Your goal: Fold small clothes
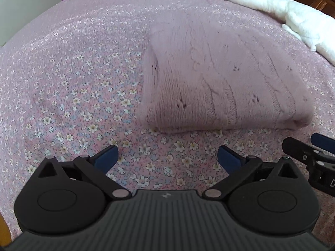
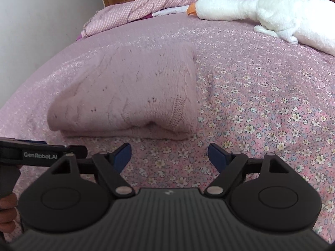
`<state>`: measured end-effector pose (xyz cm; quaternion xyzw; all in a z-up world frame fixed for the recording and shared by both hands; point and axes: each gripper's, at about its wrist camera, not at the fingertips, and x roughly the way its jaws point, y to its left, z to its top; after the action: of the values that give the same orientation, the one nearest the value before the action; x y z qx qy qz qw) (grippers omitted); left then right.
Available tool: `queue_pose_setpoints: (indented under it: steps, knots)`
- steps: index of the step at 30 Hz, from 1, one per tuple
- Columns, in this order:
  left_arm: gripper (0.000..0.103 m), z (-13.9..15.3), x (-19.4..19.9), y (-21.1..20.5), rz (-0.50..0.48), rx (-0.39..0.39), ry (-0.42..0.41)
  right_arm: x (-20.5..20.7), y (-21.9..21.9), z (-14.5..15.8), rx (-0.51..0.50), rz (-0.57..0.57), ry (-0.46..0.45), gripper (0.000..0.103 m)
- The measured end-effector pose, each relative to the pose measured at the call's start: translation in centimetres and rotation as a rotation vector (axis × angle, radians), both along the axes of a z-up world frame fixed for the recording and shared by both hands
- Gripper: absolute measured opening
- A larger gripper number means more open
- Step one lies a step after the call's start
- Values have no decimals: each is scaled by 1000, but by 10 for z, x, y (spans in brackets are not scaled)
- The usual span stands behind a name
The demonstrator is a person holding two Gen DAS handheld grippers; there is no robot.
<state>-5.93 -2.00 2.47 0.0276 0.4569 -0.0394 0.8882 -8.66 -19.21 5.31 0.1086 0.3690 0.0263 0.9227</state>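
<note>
Left wrist view, bed: a pink bedspread with small white and blue flowers (image 1: 69, 96) covers the whole surface, from the left edge to the right.
Left wrist view, left gripper: the black two-finger left gripper with blue pads (image 1: 167, 156) hovers over the bare bedspread; its jaws are spread wide and hold nothing.
Left wrist view, garment: the folded pale pink knitted sweater with cable pattern (image 1: 219, 79) lies flat on the bedspread, ahead of the gripper and a little to the right; its near folded edge is near the fingertips but apart from them.
Left wrist view, other tool: the black right gripper (image 1: 314, 156) enters at the right edge, just beside the near right corner of the sweater.
Left wrist view, far right: a white plush goose toy with an orange beak (image 1: 272, 2) lies along the far right side of the bed, well apart from the sweater.
Right wrist view, far left: the left gripper shows from the side at the left edge, with fingers of a hand (image 2: 7, 211) on its grip below.
Right wrist view, garment: the sweater is ahead and to the left, in several layers, its near edge a little wavy.
Right wrist view, right gripper: its blue-padded jaws are released, wide apart, over the flowered cloth, touching nothing.
Right wrist view, back: a crumpled pink checked quilt (image 2: 136, 8) lies at the head of the bed, and the goose toy is to the right of it.
</note>
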Motion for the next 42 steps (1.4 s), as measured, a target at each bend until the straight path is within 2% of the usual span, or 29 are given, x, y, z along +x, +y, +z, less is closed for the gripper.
queue_pose_setpoints:
  steps: [8, 14, 28, 42]
  knots:
    - [103, -10, 5, -3, 14, 27, 1, 4, 3, -8, -24, -2, 14, 82]
    - [103, -12, 7, -4, 18, 34, 0, 6, 4, -9, -19, 4, 13, 87]
    - [103, -13, 7, -5, 27, 30, -5, 7, 6, -11, -18, 1, 12, 92]
    - [103, -13, 6, -4, 28, 30, -3, 7, 6, -11, -10, 0, 11, 92]
